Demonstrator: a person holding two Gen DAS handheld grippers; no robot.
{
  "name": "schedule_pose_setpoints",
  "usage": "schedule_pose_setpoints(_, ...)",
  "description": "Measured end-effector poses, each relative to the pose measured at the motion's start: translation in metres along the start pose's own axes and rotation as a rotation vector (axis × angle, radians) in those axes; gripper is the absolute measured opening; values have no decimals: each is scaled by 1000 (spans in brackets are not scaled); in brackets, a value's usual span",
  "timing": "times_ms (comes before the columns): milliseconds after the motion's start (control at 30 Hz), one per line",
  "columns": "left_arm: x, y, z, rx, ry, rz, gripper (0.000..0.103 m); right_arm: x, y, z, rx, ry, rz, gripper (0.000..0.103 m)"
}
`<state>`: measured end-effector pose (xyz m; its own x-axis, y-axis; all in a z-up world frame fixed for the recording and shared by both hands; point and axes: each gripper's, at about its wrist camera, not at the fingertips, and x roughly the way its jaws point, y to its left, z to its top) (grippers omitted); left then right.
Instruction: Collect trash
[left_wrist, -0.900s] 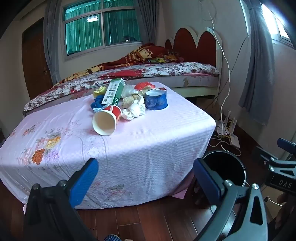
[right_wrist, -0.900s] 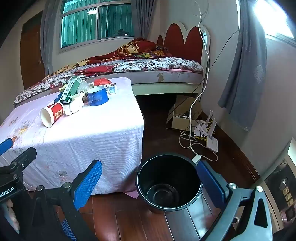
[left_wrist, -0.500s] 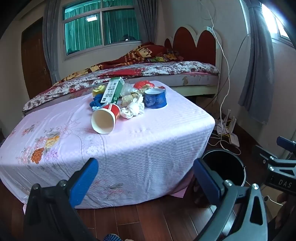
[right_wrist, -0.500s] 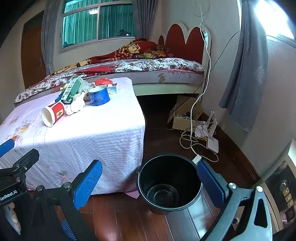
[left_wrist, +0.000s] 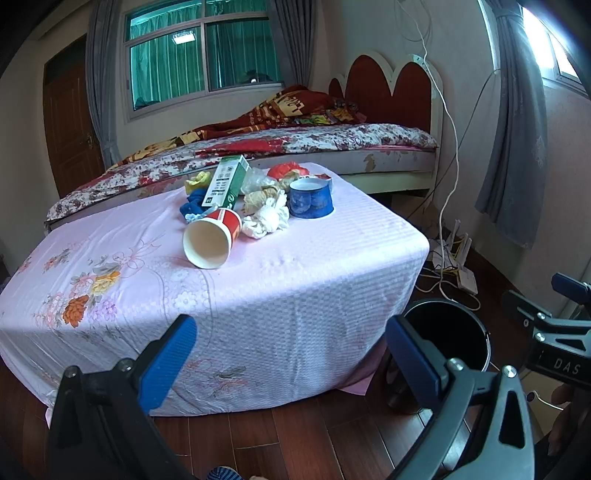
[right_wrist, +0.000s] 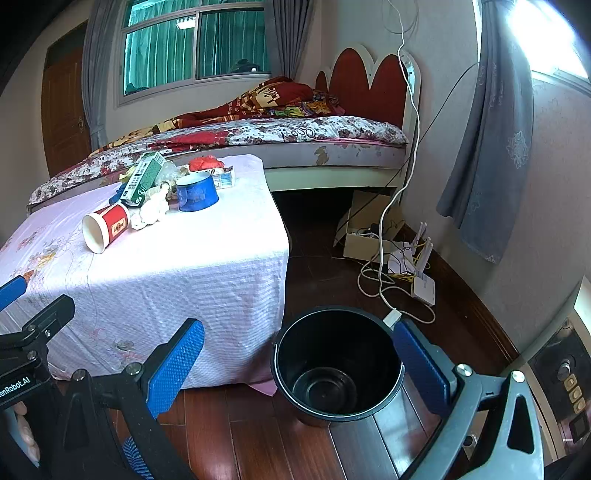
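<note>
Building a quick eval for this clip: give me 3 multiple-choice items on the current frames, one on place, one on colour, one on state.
1. Where does the black bin stand?
A. On the table
B. On the wooden floor by the table's corner
C. On the bed

2. What colour is the outside of the paper cup lying nearest the table's front?
A. Red
B. Green
C. Black

3. How does the left tool stand?
A. Shut on the cup
B. Shut on nothing
C. Open, holding nothing

Answers:
1 B: the right wrist view shows the bin on the floorboards, beside the pink-clothed table.
2 A: its wall is red, its inside pale, and it lies on its side.
3 C: its blue pads stand wide apart with only cloth and floor behind them; the right tool stands the same way.
</note>
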<state>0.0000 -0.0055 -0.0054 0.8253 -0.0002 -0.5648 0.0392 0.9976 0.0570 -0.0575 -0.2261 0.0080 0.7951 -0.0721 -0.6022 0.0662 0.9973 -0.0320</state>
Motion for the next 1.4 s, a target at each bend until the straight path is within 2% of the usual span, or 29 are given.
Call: schedule_pose_setpoints(1400,-2,-1,3,-5,2,-1,102,4,2,-2,-7,4,-5,103)
